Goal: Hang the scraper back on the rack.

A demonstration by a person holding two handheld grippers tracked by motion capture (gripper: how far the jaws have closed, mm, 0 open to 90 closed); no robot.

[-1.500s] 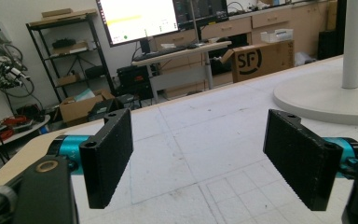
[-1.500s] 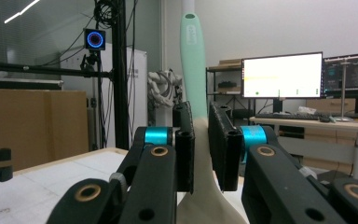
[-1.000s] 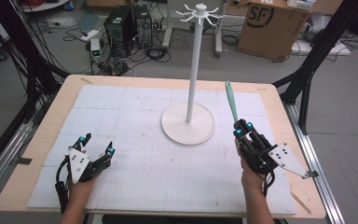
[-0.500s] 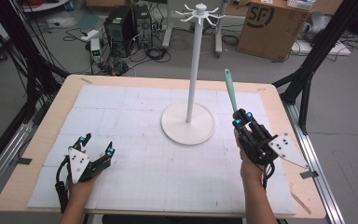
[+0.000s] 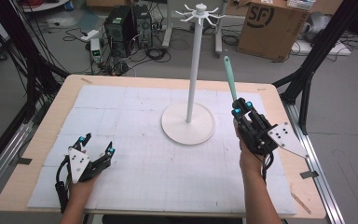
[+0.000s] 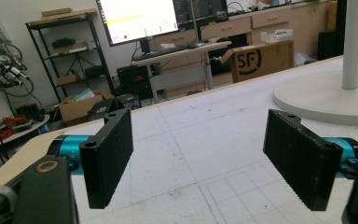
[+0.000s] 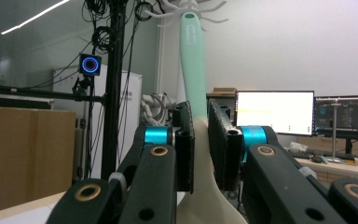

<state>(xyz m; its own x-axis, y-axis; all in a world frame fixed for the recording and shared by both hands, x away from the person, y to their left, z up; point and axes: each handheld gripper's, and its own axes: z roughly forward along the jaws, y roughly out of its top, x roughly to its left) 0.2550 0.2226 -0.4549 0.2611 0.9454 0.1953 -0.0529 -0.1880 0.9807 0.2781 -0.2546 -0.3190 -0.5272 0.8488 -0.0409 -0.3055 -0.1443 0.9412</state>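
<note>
spatula (image 5: 229, 74) handle points up, pinched tight in the right gripper (image 5: 240, 108), just right of the white stand (image 5: 188, 122). hooks (image 5: 199, 10) sit higher, up and left. left gripper (image 5: 95, 143) rests wide open and empty on the table (image 5: 121, 88).

an sf cardboard box (image 5: 271, 24) and a computer tower (image 5: 121, 23) sit on the floor.

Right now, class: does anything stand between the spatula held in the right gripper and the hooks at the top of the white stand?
Nothing visible does. The right gripper holds the green-handled spatula upright, right of the stand's pole. Open air lies between its handle tip and the hooks. The left gripper rests far off.
</note>
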